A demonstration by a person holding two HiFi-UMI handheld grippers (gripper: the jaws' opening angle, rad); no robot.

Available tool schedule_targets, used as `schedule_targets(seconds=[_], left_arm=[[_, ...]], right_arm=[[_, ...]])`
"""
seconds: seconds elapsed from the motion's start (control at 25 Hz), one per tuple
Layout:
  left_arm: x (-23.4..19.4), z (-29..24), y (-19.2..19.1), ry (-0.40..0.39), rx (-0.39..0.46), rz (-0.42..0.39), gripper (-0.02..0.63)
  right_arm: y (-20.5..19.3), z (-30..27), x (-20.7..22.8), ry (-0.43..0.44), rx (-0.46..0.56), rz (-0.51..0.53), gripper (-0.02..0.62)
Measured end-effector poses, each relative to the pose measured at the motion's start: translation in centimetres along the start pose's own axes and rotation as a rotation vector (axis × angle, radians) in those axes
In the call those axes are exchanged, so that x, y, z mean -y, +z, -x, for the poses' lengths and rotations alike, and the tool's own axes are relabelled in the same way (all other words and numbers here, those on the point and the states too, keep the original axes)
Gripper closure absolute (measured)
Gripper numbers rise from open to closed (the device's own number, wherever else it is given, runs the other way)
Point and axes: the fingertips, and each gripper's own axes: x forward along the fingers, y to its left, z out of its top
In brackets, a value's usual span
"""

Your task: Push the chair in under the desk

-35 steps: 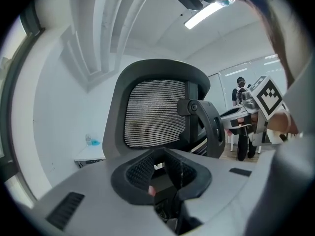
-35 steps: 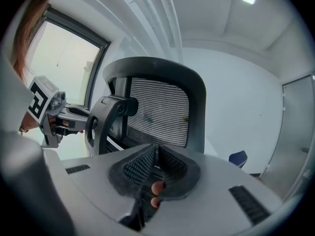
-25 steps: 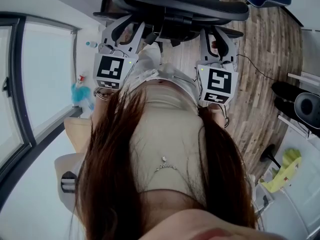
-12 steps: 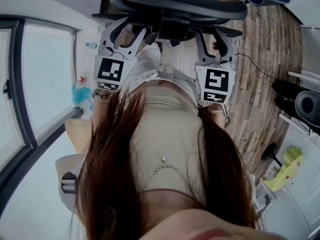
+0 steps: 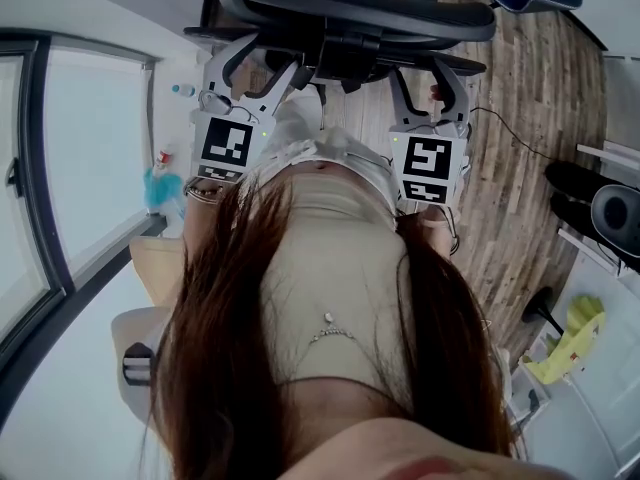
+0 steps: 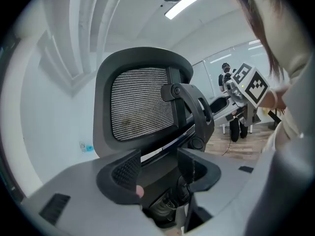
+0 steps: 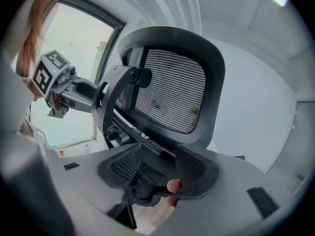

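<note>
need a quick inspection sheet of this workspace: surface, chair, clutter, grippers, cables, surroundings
surface: wooden plank floor
job's things: black chair with a mesh back, directly ahead of both grippers
clutter: yellow-green item at lower right; small bottle and teal item near the window
grippers: left gripper and right gripper are both open, and their jaws have just been opening; the chair frame shows in each gap, but the pads are not pressing on it
cables: thin black cable on the floor, right of the chair
surroundings: large window at left
</note>
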Motion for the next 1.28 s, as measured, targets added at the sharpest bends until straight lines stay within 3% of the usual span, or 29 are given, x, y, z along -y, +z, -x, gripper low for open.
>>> schedule_targets(seconds=[0.48, 1.28], left_arm=[[-0.5, -0.6, 0.0, -0.005, 0.006, -0.034, 0.382], [-0.6, -0.9, 0.0, -0.02, 0.026, -0.022, 0.374]], right_arm=[[-0.2, -0.7, 0.0, 0.013, -0.013, 0.017, 0.36], [-0.2, -1.1, 0.0, 0.076, 0.019, 0.018, 0.35]])
